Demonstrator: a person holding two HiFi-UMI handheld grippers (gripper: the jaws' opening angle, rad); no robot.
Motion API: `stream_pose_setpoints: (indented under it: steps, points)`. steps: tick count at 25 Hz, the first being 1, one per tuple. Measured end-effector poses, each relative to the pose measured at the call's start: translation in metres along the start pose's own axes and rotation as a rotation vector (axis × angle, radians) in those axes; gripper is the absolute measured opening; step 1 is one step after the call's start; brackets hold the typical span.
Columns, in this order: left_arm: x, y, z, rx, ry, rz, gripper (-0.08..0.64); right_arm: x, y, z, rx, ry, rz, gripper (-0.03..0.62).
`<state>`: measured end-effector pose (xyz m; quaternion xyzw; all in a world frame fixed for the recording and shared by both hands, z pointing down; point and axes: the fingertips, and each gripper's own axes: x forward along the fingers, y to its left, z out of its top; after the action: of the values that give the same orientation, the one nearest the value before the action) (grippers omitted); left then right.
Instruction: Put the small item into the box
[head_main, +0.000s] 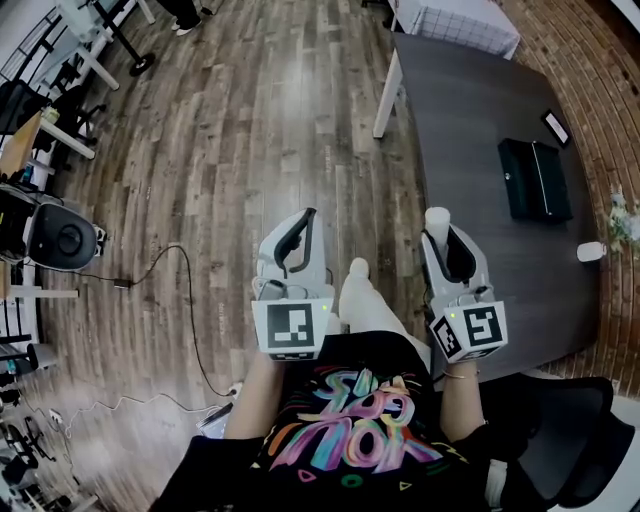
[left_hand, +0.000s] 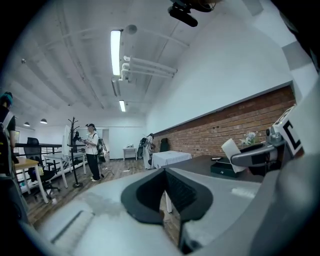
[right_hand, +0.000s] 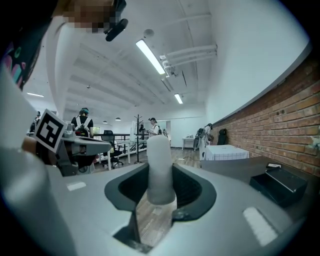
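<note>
My right gripper (head_main: 447, 248) is shut on a small white cylinder (head_main: 437, 221), which stands up between the dark pads (right_hand: 186, 189) in the right gripper view, the cylinder (right_hand: 160, 170) filling the gap. It hovers over the near left edge of the dark table (head_main: 470, 120). The black box (head_main: 535, 178) lies flat on that table, ahead and to the right, and shows low at the right as the box (right_hand: 278, 184) in the right gripper view. My left gripper (head_main: 298, 236) is held over the wooden floor, its jaws together with nothing in them.
A small white object (head_main: 591, 251) and a flat dark device (head_main: 556, 126) also lie on the table. A white-clothed table (head_main: 455, 20) stands beyond it. A black chair (head_main: 560, 430) is at the lower right. Cables (head_main: 170, 290) trail across the floor. People stand far off (left_hand: 92, 150).
</note>
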<state>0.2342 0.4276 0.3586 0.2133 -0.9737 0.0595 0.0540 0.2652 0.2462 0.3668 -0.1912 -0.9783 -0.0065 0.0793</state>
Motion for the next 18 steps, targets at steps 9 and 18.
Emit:
stream_pose_setpoints:
  steps: [9,18]
  points:
    - [0.082,0.017,0.003,-0.071,-0.01,0.024,0.002,0.067,-0.047,0.0,-0.002,0.007,0.014,0.141]
    - [0.211,0.021,0.031,-0.041,0.003,-0.02,0.002,0.157,-0.123,0.017,0.048,-0.005,0.025,0.141]
